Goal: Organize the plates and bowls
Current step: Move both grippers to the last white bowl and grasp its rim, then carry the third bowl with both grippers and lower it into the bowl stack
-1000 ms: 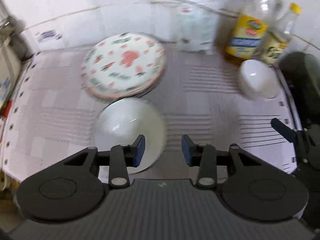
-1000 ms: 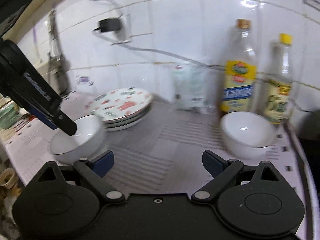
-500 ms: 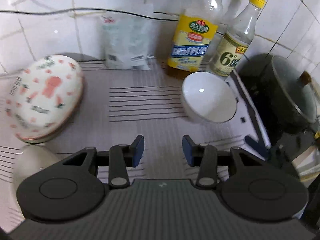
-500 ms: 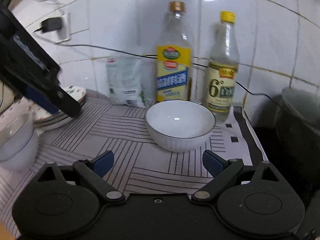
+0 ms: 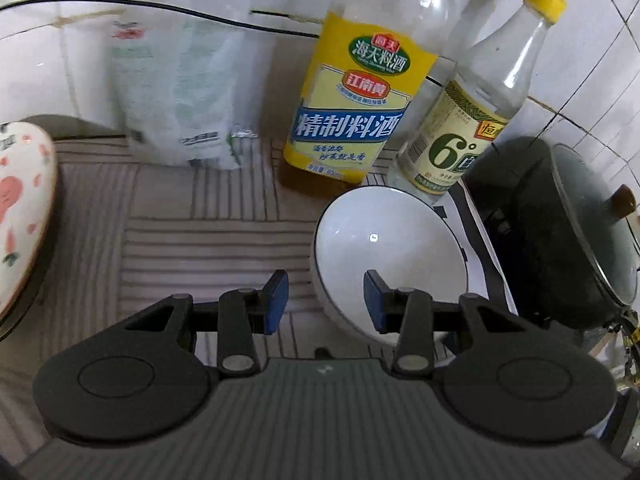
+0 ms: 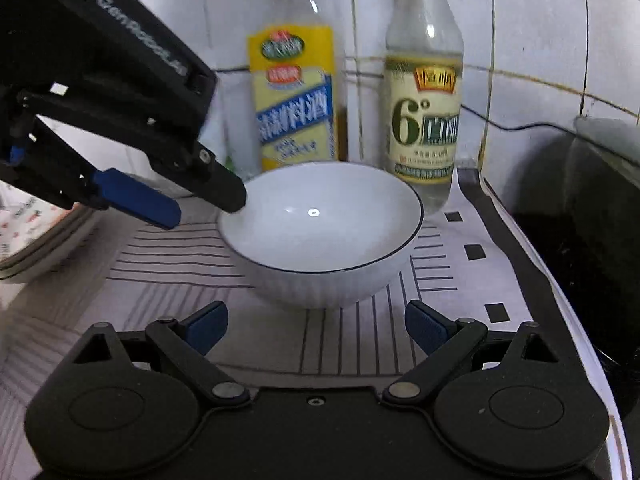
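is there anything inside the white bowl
No, the white bowl is empty, showing only its bare glossy inside in the right wrist view.

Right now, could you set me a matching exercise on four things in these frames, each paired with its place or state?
Things:
1. white bowl
2. yellow-capped bottle
3. patterned plates
4. left gripper

Places or states:
A. far left edge of the mat
B. open, straddling the bowl's rim
C. in front of the two bottles
D. against the tiled wall, beside the dark pot

Pairs: 1-C, 2-D, 3-A, 4-B
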`<action>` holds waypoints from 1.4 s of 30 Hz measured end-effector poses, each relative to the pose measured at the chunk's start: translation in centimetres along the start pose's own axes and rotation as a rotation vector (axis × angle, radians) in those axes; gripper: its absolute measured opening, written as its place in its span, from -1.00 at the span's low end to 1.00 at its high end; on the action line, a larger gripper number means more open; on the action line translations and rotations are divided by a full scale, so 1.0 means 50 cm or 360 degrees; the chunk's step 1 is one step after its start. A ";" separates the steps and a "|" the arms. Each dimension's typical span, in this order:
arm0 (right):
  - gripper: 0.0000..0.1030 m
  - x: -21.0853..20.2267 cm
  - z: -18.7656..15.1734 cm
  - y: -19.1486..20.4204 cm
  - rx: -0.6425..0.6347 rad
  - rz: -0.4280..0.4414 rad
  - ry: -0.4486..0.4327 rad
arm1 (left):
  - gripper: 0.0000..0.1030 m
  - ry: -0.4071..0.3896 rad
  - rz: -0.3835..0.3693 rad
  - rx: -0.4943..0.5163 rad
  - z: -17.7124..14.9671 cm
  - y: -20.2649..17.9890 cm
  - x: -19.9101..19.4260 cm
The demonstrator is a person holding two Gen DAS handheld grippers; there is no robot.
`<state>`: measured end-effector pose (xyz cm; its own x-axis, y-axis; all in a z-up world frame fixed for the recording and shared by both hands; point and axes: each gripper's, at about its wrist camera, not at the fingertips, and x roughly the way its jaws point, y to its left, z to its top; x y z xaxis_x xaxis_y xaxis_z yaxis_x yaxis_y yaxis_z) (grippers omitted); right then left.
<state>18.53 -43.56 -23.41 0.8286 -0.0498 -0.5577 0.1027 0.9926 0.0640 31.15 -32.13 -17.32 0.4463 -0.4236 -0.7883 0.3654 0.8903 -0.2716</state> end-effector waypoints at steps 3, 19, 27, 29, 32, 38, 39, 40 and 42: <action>0.89 0.021 0.001 0.012 -0.0081 -0.0033 0.0014 | -0.24 0.0051 0.0053 0.0035 0.004 0.000 0.035; 0.80 0.026 0.016 0.015 -0.0047 -0.0056 -0.0046 | -0.69 0.0195 0.0039 0.0147 0.000 -0.018 0.065; 0.78 -0.008 0.004 0.039 -0.0077 -0.0004 -0.0038 | -0.69 0.0306 0.0096 0.0077 0.000 -0.003 0.018; 0.79 -0.024 0.007 0.051 -0.0120 0.0001 -0.0053 | -0.69 0.0303 0.0104 0.0077 -0.002 -0.001 -0.003; 0.79 -0.047 0.012 0.063 -0.0143 0.0033 -0.0077 | -0.69 0.0289 0.0150 0.0102 -0.012 -0.004 -0.041; 0.78 -0.098 0.026 0.094 -0.0149 0.0112 -0.0118 | -0.69 0.0247 0.0216 0.0096 -0.020 0.003 -0.121; 0.78 -0.109 0.030 0.102 -0.0159 0.0130 -0.0125 | -0.69 0.0237 0.0218 0.0087 -0.021 0.007 -0.137; 0.78 -0.117 0.035 0.106 -0.0167 0.0144 -0.0136 | -0.69 0.0225 0.0226 0.0079 -0.023 0.010 -0.152; 0.78 -0.138 0.042 0.120 -0.0185 0.0169 -0.0160 | -0.69 0.0198 0.0249 0.0074 -0.026 0.012 -0.182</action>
<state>14.57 -37.49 -17.43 0.8828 0.0511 -0.4669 -0.0477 0.9987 0.0190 26.23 -27.53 -11.04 0.3972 -0.2542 -0.8818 0.3383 0.9338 -0.1168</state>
